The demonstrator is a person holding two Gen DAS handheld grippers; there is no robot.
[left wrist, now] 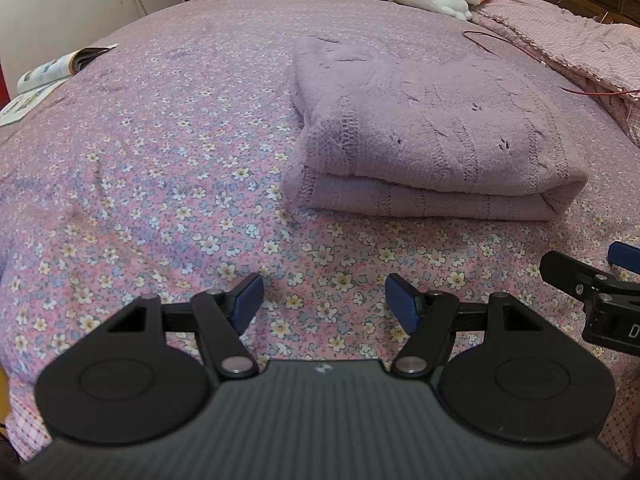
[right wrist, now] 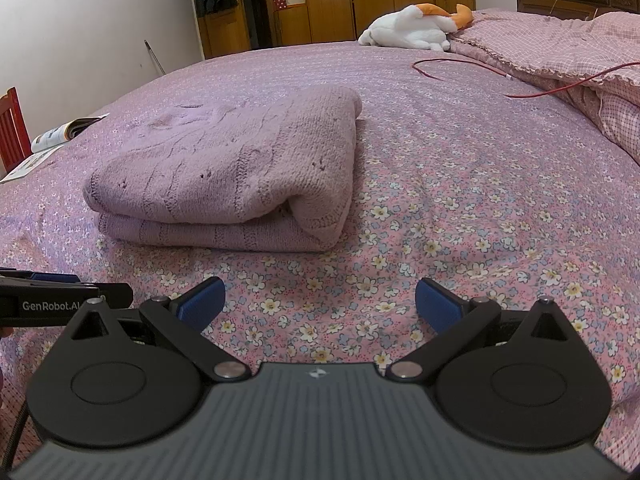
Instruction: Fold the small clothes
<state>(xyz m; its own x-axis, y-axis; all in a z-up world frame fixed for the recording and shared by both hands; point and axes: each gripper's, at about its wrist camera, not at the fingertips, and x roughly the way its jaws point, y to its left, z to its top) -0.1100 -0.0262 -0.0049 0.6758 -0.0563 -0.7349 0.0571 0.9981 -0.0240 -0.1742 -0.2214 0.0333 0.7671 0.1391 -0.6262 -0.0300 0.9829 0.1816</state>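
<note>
Sweater (left wrist: pixel 432 128): soft, thick knit, folded, light, limp; best pinched at near folded edge. Left gripper (left wrist: pixel 324 300), right gripper (right wrist: pixel 320 300): agape, empty.

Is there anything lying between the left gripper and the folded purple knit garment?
Nothing. In the left wrist view only bare floral bedsheet separates the open left gripper from the folded purple knit garment. The right wrist view agrees.
</note>
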